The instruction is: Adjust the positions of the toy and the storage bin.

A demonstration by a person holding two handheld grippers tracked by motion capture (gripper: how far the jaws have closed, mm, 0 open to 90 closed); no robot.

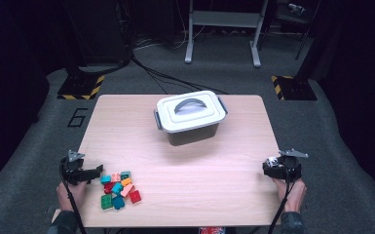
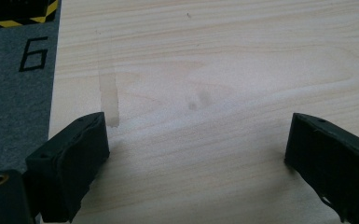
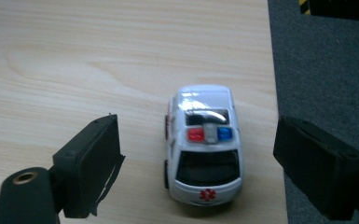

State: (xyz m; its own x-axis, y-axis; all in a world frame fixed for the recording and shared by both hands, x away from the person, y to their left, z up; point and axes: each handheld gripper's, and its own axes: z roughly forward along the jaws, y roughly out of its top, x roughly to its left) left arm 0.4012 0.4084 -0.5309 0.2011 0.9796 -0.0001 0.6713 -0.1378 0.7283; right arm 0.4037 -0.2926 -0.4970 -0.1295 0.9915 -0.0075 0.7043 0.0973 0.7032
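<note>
A small white toy ambulance (image 3: 205,144) with red and blue roof lights stands on the wooden table (image 3: 74,70) near its right edge. It sits between the two jaws of my right gripper (image 3: 200,140), and a gap shows on each side of it, so the pads do not press on it. From above, this gripper (image 1: 282,168) rests at the table's right front edge, held by a hand. My left gripper (image 2: 196,144) stands open over bare wood with nothing between its jaws. In the high view it (image 1: 85,173) lies at the left front, just left of a pile of coloured bricks (image 1: 119,187).
A grey box with a white lid and handle (image 1: 190,117) stands at the back middle of the table (image 1: 199,165). The table's right edge (image 3: 272,93) runs close beside the ambulance, with grey floor beyond. A floor mark "6" (image 2: 32,53) lies left of the table.
</note>
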